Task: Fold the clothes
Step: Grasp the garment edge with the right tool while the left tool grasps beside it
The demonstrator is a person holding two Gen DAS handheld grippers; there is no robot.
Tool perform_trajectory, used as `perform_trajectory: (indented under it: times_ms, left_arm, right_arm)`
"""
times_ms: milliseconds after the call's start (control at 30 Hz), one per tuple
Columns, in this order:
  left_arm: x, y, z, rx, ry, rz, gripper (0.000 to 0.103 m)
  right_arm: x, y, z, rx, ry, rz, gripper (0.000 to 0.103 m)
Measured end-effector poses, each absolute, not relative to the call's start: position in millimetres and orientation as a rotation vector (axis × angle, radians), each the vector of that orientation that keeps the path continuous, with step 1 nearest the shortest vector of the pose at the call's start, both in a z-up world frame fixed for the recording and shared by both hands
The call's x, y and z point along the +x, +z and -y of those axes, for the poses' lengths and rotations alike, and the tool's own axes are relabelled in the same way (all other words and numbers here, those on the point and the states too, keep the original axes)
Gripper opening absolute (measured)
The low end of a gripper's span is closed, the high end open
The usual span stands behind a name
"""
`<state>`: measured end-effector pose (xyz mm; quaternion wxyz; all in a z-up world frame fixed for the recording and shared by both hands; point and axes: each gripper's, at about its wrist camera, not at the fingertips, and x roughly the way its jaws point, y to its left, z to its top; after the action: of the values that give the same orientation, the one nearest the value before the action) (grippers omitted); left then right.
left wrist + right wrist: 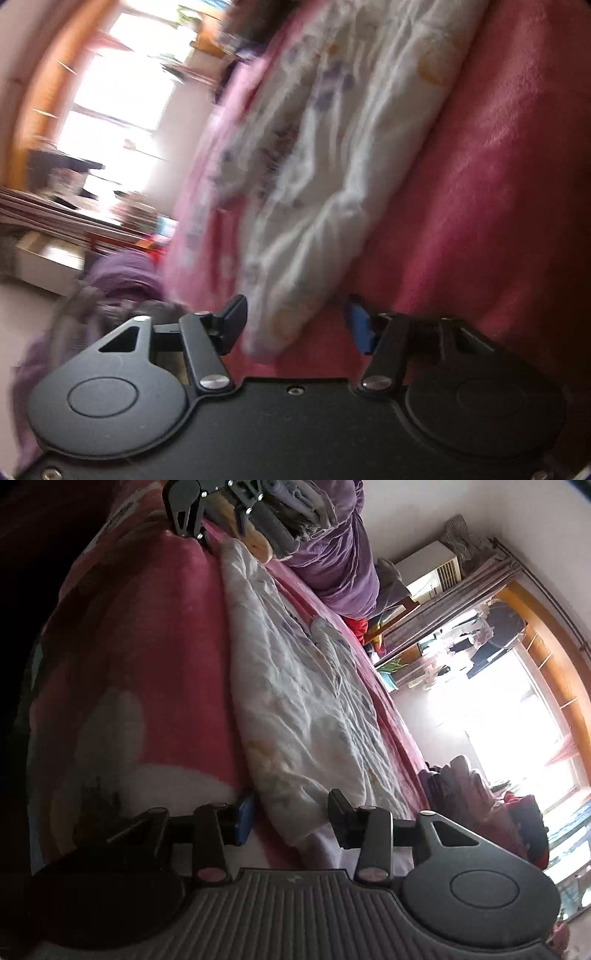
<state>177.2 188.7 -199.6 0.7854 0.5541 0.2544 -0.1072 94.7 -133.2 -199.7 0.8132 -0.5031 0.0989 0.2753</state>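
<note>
**Entry: 1 garment on a bed, 2 hand-held grippers**

**Garment.** 1 white garment (295, 709) with a pale purple and yellow print, thin and heavily creased. It lies stretched in a long strip on the pink blanket (155, 635) that covers the bed. Its long axis runs from 1 gripper to the other. A doubled ridge shows along the side toward the window, so it may already be folded once lengthwise; the left wrist view is too blurred by motion to confirm this.

**Right gripper** (291, 818). Jaws apart, holding nothing. The near end of the garment lies directly ahead, its tip reaching into the gap between the fingers. The blue-padded finger rests low by the blanket.

**Left gripper** (295, 325). Jaws apart, holding nothing. The opposite end of the garment comes down between the fingers here as well. In the right wrist view this gripper sits at the far end of the strip, beside a purple heap of cloth (340, 554).

**Key relation.** Each gripper faces 1 end of the strip, looking along its length toward the other; neither is clearly nearer. A fold end to end would need each end pinched across its width.

**Stage.** The layout fits either a garment laid out for a crosswise fold or 1 just released after a lengthwise fold.

**Surroundings.** Bright window (524, 716) beyond the far edge of the bed.
</note>
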Motion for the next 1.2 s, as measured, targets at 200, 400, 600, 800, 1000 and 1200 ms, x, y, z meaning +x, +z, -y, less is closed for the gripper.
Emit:
perform_trajectory:
  times_ms: [200, 400, 600, 800, 1000, 1200]
  left_arm:
    - [204, -197, -182, 1.279, -0.295, -0.586, 0.022]
    - [226, -168, -171, 1.216, -0.268, -0.561, 0.012]
    - [277, -135, -155, 1.109, -0.222, -0.542, 0.012]
    - [328, -103, -138, 1.001, -0.176, -0.522, 0.012]
    - [380, -105, -115, 0.972, -0.121, -0.540, 0.011]
    - [421, -124, -97, 1.021, -0.103, -0.594, 0.011]
  right_arm:
    - [107, -189, 134, -0.979, 0.634, -0.232, 0.023]
    - [121, -147, 154, -0.730, 0.646, -0.260, 0.014]
    - [164, -113, 190, -0.420, 0.630, -0.326, 0.014]
    - [228, -98, 227, -0.162, 0.625, -0.410, 0.014]
    - [287, -105, 244, -0.036, 0.636, -0.482, 0.014]
    - [330, -122, 248, 0.026, 0.632, -0.535, 0.014]
